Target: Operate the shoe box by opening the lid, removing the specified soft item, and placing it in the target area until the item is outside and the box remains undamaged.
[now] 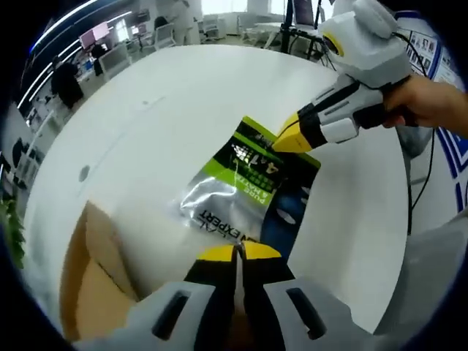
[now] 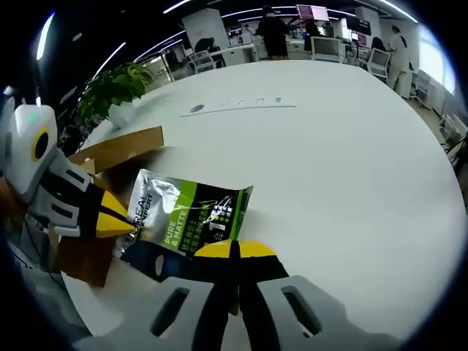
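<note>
Green pouch (image 1: 245, 191) pinched at opposite edges by left gripper (image 1: 239, 252) and right gripper (image 2: 234, 250); potted plant (image 2: 117, 88) in right gripper view.

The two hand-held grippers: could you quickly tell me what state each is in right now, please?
Left hand-held gripper: closed on one end of the green and silver pouch.
Right hand-held gripper: closed on the pouch's opposite end.
</note>
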A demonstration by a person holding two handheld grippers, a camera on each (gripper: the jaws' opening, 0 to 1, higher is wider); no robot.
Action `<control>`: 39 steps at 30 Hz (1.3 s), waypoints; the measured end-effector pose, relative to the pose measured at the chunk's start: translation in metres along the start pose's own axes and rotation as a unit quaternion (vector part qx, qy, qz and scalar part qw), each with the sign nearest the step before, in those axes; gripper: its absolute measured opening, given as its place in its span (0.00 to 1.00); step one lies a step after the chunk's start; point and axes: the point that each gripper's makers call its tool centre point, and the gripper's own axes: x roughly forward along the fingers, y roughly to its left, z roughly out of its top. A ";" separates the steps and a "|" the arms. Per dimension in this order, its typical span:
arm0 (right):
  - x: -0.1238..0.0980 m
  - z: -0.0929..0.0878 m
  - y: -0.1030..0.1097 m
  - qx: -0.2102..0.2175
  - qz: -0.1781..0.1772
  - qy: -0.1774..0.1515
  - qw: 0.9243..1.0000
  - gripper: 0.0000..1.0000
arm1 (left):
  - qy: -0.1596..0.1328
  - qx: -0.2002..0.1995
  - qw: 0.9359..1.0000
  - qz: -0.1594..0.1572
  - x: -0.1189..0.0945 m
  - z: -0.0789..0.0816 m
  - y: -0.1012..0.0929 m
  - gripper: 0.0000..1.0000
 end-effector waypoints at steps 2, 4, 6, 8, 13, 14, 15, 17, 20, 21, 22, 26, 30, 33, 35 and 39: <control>0.001 -0.002 0.001 0.002 0.001 0.001 1.000 0.00 | 0.007 0.003 1.000 0.000 0.003 -0.003 0.001 0.00; 0.003 -0.003 0.001 0.002 0.003 0.001 1.000 0.00 | 0.012 0.007 1.000 0.000 0.005 -0.005 0.001 0.00; 0.005 -0.002 0.001 0.002 0.004 0.001 1.000 0.00 | 0.016 0.009 1.000 0.000 0.006 -0.007 0.001 0.00; 0.006 -0.002 0.002 0.002 0.005 0.001 1.000 0.00 | 0.020 0.016 1.000 0.003 0.007 -0.008 0.002 0.00; 0.010 -0.005 0.000 -0.012 -0.001 0.002 1.000 0.00 | 0.029 0.054 0.998 0.021 0.007 -0.010 0.005 0.00; 0.010 -0.005 -0.001 -0.013 -0.001 0.000 1.000 0.00 | 0.029 0.065 0.997 0.022 0.008 -0.010 0.004 0.00; 0.010 -0.005 -0.001 -0.010 0.000 0.000 1.000 0.00 | 0.030 0.068 0.997 0.023 0.008 -0.011 0.003 0.01; 0.009 -0.004 -0.003 -0.008 0.000 -0.002 1.000 0.01 | 0.029 0.076 0.996 0.023 0.006 -0.011 0.002 0.02; 0.007 -0.002 -0.008 -0.014 -0.002 -0.009 1.000 0.03 | 0.022 0.074 0.997 0.025 0.002 -0.008 0.003 0.05; 0.006 -0.003 -0.008 -0.008 0.002 -0.008 1.000 0.03 | 0.016 0.072 0.997 0.025 0.000 -0.006 0.003 0.07; 0.005 -0.004 -0.008 -0.007 0.003 -0.005 1.000 0.03 | 0.012 0.071 0.997 0.026 -0.002 -0.004 0.003 0.10; -0.001 -0.002 -0.014 -0.030 -0.012 -0.012 0.999 0.05 | 0.002 0.075 0.997 0.034 -0.010 0.001 0.002 0.16; -0.009 0.003 -0.018 -0.029 -0.020 -0.023 0.999 0.11 | -0.015 0.064 0.997 0.035 -0.020 0.005 0.000 0.19; -0.015 0.005 -0.017 -0.035 -0.023 -0.027 0.999 0.12 | -0.029 0.055 0.997 0.038 -0.028 0.007 0.000 0.21; -0.020 0.006 -0.016 -0.042 -0.025 -0.030 0.998 0.14 | -0.035 0.050 0.997 0.039 -0.033 0.008 0.000 0.22; -0.030 0.008 -0.013 -0.047 -0.027 -0.035 0.998 0.18 | -0.052 0.030 0.997 0.039 -0.043 0.009 -0.002 0.26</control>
